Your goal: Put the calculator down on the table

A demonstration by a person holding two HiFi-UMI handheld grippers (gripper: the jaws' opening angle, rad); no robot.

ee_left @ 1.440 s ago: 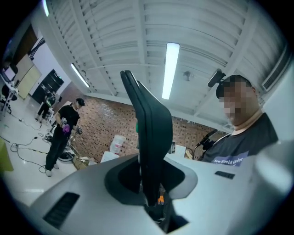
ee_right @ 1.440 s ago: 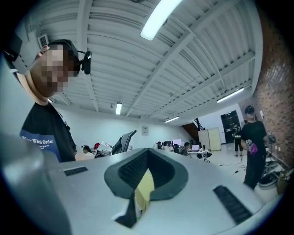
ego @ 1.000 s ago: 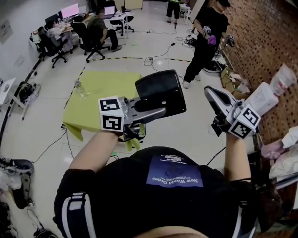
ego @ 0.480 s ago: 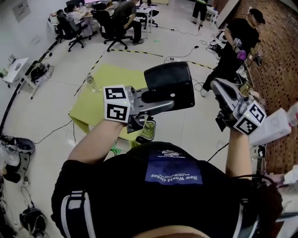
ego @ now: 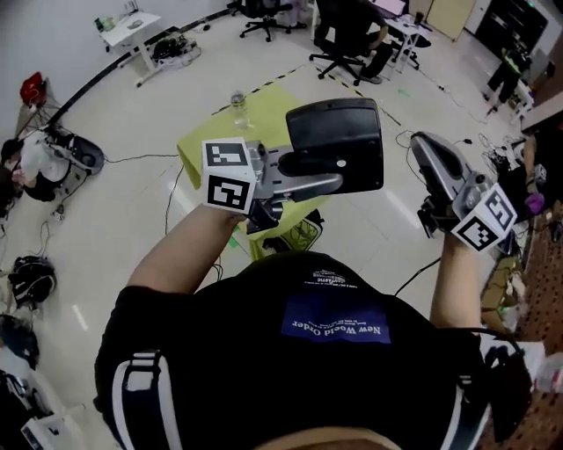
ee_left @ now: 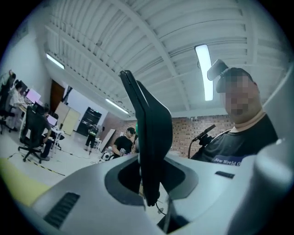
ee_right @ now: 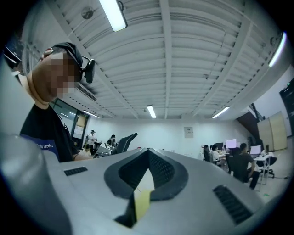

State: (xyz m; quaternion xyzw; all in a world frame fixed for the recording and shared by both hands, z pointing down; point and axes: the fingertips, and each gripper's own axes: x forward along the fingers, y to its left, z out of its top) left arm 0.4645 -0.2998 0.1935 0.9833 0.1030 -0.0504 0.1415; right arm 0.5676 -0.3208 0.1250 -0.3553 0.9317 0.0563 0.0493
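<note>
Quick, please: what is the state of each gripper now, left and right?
The left gripper is closed on the flat black plastic calculator.
The right gripper is closed and holds nothing.

Clear bottle (ego: pixel 237 105), white desk (ego: pixel 132 26)

A blue patch (ego: pixel 337 320) on the person's black shirt (ego: pixel 220 360) read "New World Order", upside down in the head view. The left gripper view showed "New World O" of it, and the right gripper view only "Order".
</note>
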